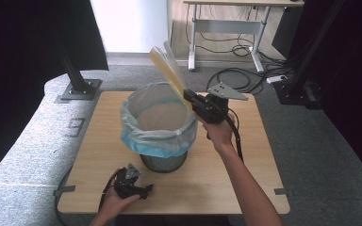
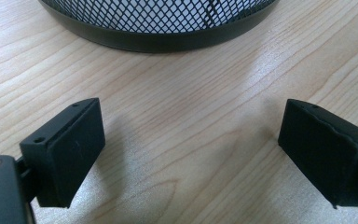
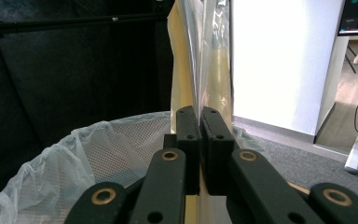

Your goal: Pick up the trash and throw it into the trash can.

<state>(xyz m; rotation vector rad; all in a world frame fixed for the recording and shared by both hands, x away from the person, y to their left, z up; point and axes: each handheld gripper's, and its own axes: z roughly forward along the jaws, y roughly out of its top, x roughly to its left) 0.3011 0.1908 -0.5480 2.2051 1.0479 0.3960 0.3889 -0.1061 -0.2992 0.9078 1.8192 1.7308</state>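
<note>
Over the bin rim: the right gripper (image 1: 189, 97) holds a yellowish plastic sleeve (image 1: 168, 66) by its lower end, so that it sticks up and away above the far-right edge of the lined wire bin (image 1: 158, 123).
Right fingers: clamped flat on the plastic sleeve (image 3: 200, 70), pads pressed together with the sheet between them.
Left gripper (image 1: 139, 188): rests on the bench (image 1: 226, 174) near the bin's mesh base (image 2: 158, 21); fingers (image 2: 67, 149) spread wide, nothing between them.
Step in hand: by my reading, dropping the sleeve into the liner (image 3: 98, 154).
Doing it well: tip the sleeve downward over the opening first, then let go well inside the rim.
Risk: a light, stiff sheet may catch the liner edge or slide out.
</note>
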